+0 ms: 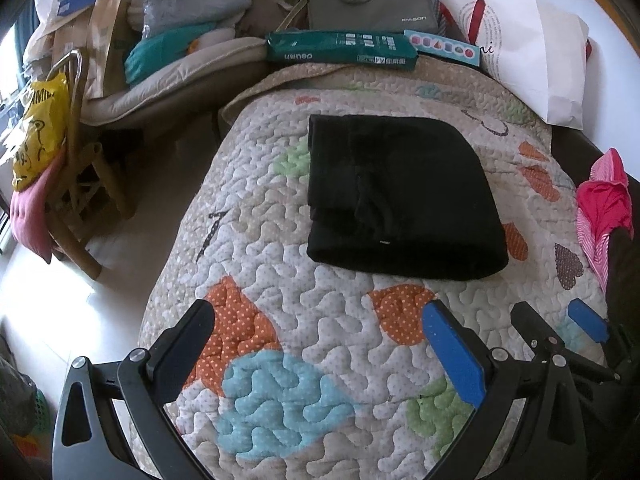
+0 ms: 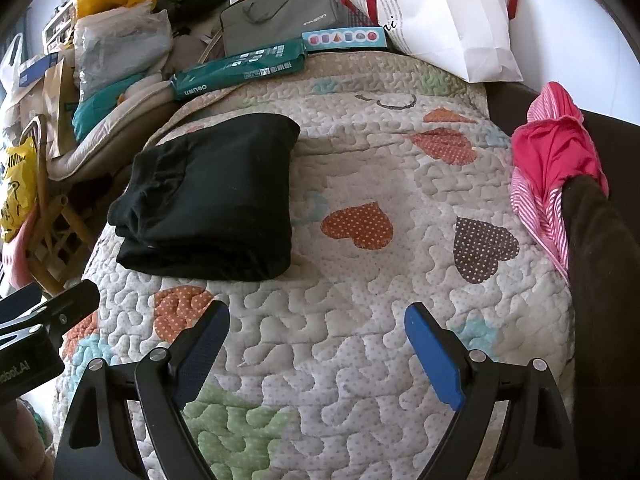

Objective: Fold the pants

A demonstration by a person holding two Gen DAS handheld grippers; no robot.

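The black pants [image 1: 400,196] lie folded on the quilt [image 1: 320,320], mid-frame, well above the left gripper [image 1: 320,344]; the right gripper [image 2: 316,344] sits lower right of them; both gape wide, holding nothing.

Blk pants [image 1: 400,196], heart-print quilt [image 1: 304,304]

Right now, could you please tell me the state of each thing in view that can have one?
Pants: folded into a compact stack, lying flat on the quilt, not held.
Left gripper: open, fingers apart, empty, short of the pants.
Right gripper: open, empty.
Pink garment: unfolded, draped at the edge.
Grey bag: closed.
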